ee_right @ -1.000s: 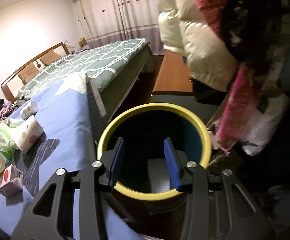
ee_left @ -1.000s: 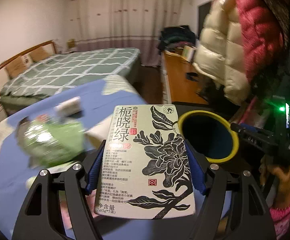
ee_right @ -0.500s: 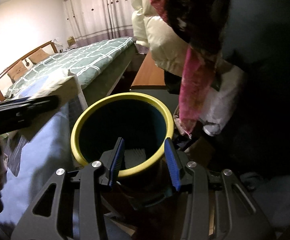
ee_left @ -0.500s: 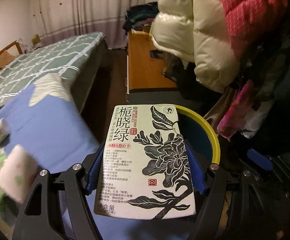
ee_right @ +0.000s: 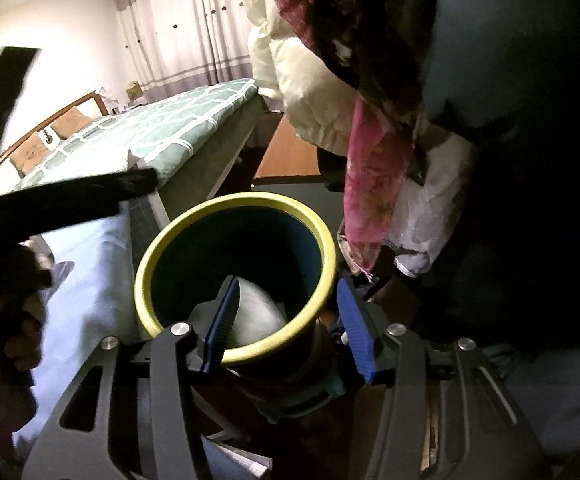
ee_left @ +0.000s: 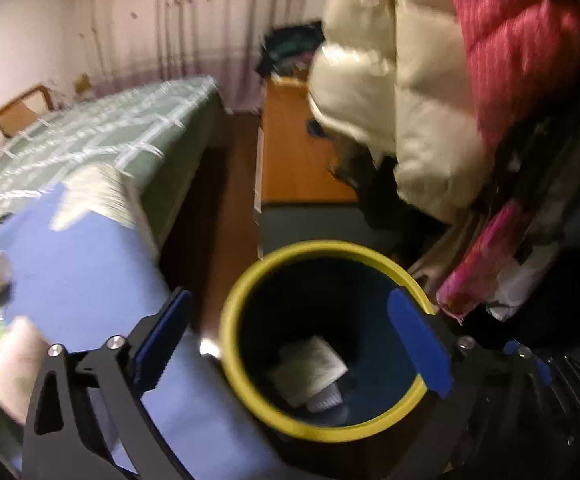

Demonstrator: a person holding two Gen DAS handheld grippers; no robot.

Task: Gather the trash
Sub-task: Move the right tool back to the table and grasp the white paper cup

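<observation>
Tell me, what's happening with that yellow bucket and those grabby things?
Someone is tidying up trash with tongs in each hand. The right tongs are clamped on the wall of a dark bin with a yellow rim, holding it beside the blue-covered table. The left tongs hang wide open over the bin's mouth with nothing in them. A pale packet lies at the bottom of the bin. More bits sit blurry at the table's left edge.

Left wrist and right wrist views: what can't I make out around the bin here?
- Items on the blue tabletop, left wrist view: motion blur hides what they are.
- Printing on the white packet inside the yellow-rimmed bin: too dark and blurred.
- Bin's base, right wrist view: hidden behind the right gripper.
- Bin contents, right wrist view: partly hidden by a finger.
</observation>
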